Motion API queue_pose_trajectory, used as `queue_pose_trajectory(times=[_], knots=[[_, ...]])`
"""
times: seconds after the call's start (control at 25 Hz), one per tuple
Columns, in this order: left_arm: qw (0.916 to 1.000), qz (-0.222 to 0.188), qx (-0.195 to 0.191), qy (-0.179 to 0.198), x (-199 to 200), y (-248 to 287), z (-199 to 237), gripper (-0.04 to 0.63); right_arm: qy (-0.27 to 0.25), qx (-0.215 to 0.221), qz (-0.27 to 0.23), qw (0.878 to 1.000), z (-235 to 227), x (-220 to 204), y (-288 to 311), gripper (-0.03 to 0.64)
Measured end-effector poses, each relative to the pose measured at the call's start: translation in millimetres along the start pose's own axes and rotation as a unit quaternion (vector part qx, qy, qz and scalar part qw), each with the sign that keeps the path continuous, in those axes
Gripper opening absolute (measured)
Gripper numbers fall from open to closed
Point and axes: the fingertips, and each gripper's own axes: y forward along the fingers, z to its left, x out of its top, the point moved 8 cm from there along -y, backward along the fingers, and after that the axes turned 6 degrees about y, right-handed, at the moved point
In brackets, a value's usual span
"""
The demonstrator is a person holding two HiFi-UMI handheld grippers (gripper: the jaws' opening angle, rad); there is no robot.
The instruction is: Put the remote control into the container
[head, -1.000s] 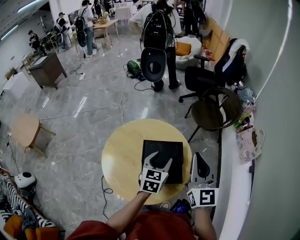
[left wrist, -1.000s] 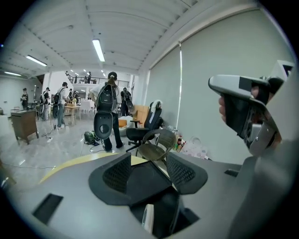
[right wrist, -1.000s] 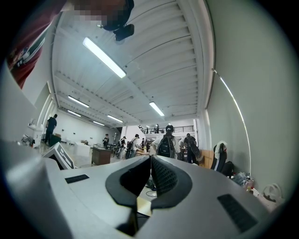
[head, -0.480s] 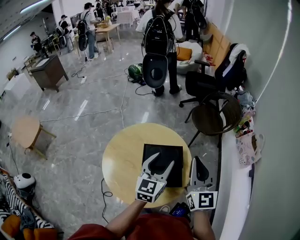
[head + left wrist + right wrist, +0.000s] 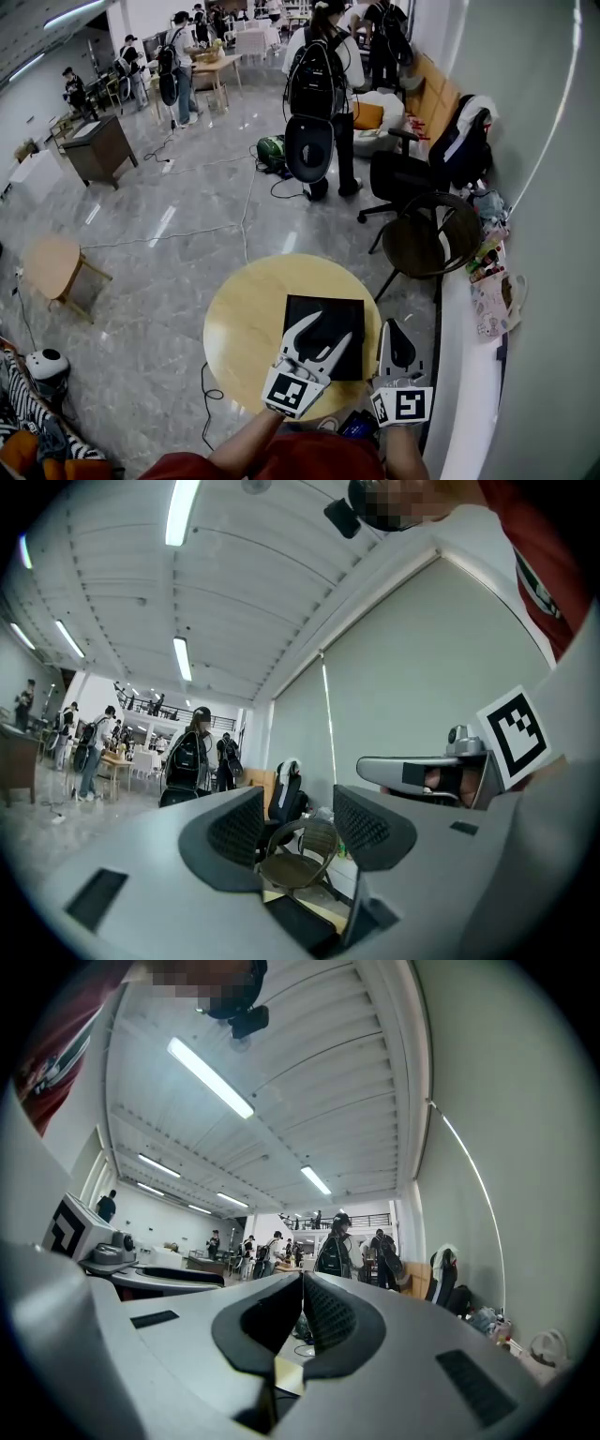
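A black square container (image 5: 342,311) lies on the round wooden table (image 5: 244,319), toward its right side. No remote control shows in any view; the container's inside looks uniformly dark. My left gripper (image 5: 330,328) hangs over the container's near edge with its jaws open and nothing between them. In the left gripper view the left gripper (image 5: 298,822) points across the room, with a dark corner of the container (image 5: 292,922) below it. My right gripper (image 5: 391,326) is at the table's right edge, jaws together; the right gripper view shows the right gripper (image 5: 302,1283) shut and empty.
A round dark chair (image 5: 427,230) stands just behind the table on the right. A white ledge (image 5: 469,356) with bottles and papers runs along the right wall. A person with a backpack (image 5: 314,75) and an office chair (image 5: 403,173) are farther back. A small stool (image 5: 52,262) stands at left.
Both grippers have drawn back a little toward my body. The left one now sits nearer the container's front edge, still open. The right one stays shut.
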Motion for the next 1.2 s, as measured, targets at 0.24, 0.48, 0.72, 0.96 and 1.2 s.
queue_pose_trajectory(times=[0.24, 0.48, 0.72, 0.96, 1.2], knots=[[0.9992, -0.039, 0.006, -0.008, 11.2, -1.2, 1.3, 0.235, -0.002, 0.001, -0.001, 1.0, -1.8, 3.0, 0.9, 0.023], [0.999, -0.038, 0.015, -0.02, 15.9, -5.8, 1.9, 0.233, -0.003, -0.002, 0.001, 1.0, -4.4, 2.2, -1.7, 0.023], [0.9976, -0.048, 0.025, -0.044, 15.4, -11.7, 5.6, 0.199, -0.004, -0.002, -0.001, 1.0, -2.0, 1.2, -3.2, 0.023], [0.9961, -0.065, 0.015, -0.058, 17.9, -15.7, 2.1, 0.082, -0.003, -0.003, 0.001, 1.0, -5.0, 1.5, -4.4, 0.023], [0.9963, -0.072, 0.026, -0.038, 26.1, -17.2, -1.1, 0.025, 0.0, -0.001, 0.001, 1.0, -1.7, 2.0, -2.9, 0.023]])
